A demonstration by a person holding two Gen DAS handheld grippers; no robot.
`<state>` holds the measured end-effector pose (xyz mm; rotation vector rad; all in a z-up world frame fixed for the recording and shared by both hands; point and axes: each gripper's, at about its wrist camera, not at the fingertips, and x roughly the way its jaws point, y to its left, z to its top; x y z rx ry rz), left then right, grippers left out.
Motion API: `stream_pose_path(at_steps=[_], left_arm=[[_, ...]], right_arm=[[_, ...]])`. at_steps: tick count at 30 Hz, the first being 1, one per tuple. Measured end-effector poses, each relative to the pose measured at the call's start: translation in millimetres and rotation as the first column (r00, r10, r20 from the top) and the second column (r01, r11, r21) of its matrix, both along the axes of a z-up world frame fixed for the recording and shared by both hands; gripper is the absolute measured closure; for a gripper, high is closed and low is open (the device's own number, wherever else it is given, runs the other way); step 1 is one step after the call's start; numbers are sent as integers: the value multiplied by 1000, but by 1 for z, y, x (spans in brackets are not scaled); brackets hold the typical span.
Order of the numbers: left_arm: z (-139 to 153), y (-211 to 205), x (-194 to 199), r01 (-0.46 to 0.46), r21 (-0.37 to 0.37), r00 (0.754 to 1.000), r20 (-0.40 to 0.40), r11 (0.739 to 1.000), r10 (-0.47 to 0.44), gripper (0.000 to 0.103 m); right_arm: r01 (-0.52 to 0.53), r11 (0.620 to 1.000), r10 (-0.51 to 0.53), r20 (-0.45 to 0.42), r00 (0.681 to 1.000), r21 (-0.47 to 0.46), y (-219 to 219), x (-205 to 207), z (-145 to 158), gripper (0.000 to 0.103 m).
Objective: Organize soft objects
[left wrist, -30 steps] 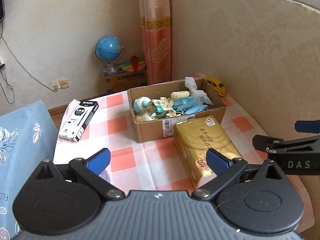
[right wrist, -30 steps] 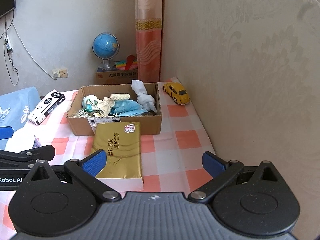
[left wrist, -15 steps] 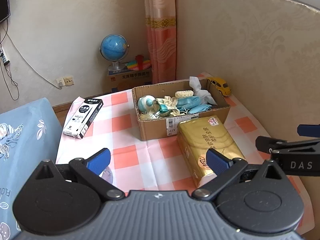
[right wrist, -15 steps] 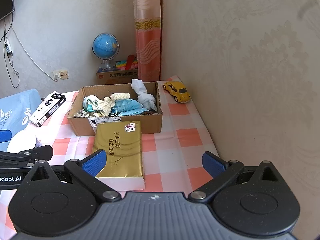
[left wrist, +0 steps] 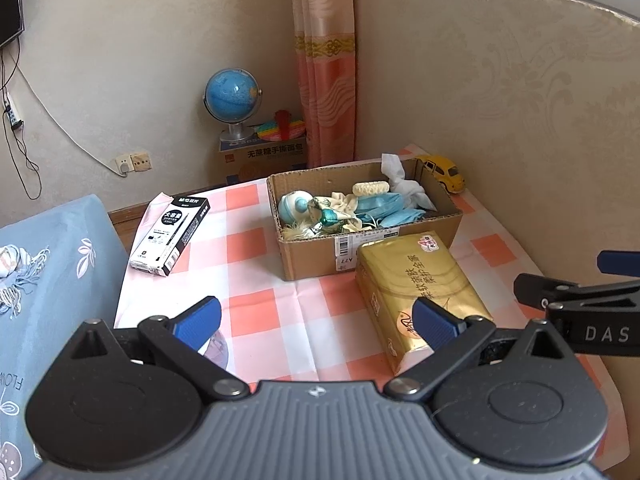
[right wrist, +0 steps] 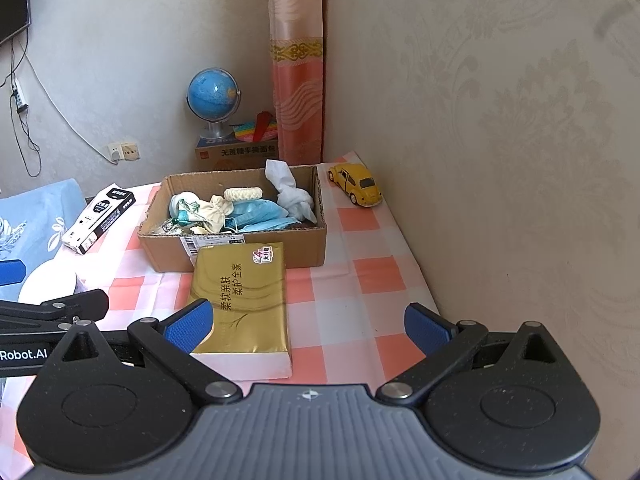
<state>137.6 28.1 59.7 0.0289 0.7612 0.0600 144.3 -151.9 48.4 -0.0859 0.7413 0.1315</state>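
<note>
A cardboard box (left wrist: 404, 240) (right wrist: 280, 248) stands on the checked tablecloth and holds soft things: a white knotted cloth (left wrist: 404, 184) (right wrist: 292, 196), blue face masks (left wrist: 388, 212) (right wrist: 260, 214), a cream pouch (right wrist: 216, 210) and a small round teal item (left wrist: 294, 206). A gold tissue pack (left wrist: 416, 292) (right wrist: 242, 300) lies in front of the box. My left gripper (left wrist: 316, 320) hangs open above the near table, empty. My right gripper (right wrist: 306, 326) is open too, over the near end of the tissue pack, holding nothing.
A black and white pen box (left wrist: 172, 236) (right wrist: 100, 216) lies at the table's left. A yellow toy car (left wrist: 444, 172) (right wrist: 358, 188) sits by the patterned wall on the right. A globe (left wrist: 232, 100) stands behind on a carton. A blue cushion (left wrist: 44, 280) borders the left.
Both grippers have drawn back and risen slightly, so the box and tissue pack look a little farther away. Both stay open and empty.
</note>
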Motion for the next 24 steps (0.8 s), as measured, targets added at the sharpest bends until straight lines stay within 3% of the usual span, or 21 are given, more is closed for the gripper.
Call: stream_pose_path(at_steps=[24], left_arm=[[1, -1, -2, -3, -1, 1000, -1, 1000, 3, 2]], right_arm=[[-4, 1000, 4, 4, 1000, 0, 1, -3, 1, 0]])
